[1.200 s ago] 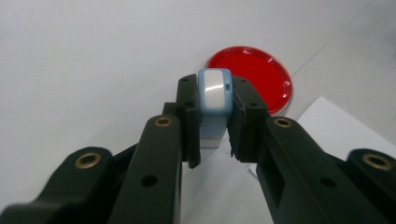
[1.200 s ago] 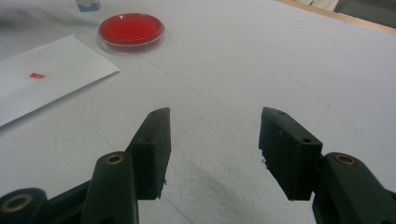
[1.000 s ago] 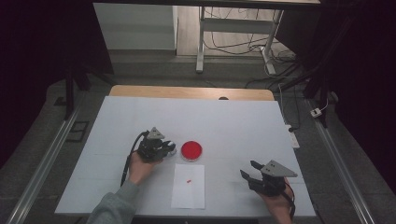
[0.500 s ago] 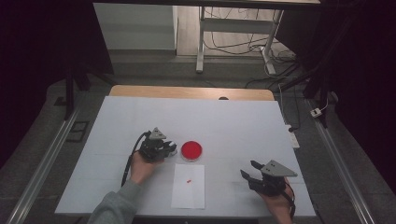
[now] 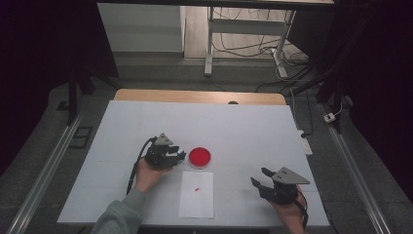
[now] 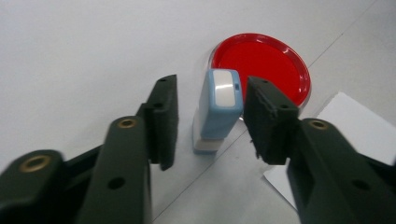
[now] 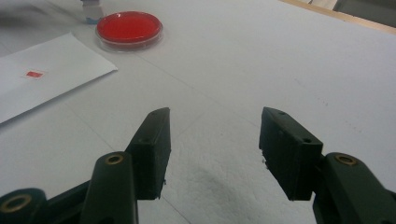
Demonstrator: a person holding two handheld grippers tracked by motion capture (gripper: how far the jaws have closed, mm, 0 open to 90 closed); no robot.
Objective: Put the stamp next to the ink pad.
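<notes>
Left gripper, black two-jaw tool with a grey three-cornered plate on top, is held low over the white table by the person's left hand, forearm in a grey sleeve entering from the bottom edge; the tool points toward the table's middle. Its jaws have just been opening and now stand partly apart with the small light-blue rectangular stamp between them: in the left gripper view the stamp stands on the table, tilted against the right-hand jaw, with a clear gap to the left-hand jaw, so no clamp is on it. Stamp position: just beside the round red ink dish with a clear rim, at the dish's near edge. Red dish sits near the table's centre, just above the white rectangular paper sheet, which bears one small red mark. Right gripper, same black build with grey plate, rests near the table's front right, well apart from dish and paper, held by the right hand coming in from the bottom; it points leftward and away from the person. Its jaws stand moderately open with nothing between them, bare table beneath in the right gripper view.
</notes>
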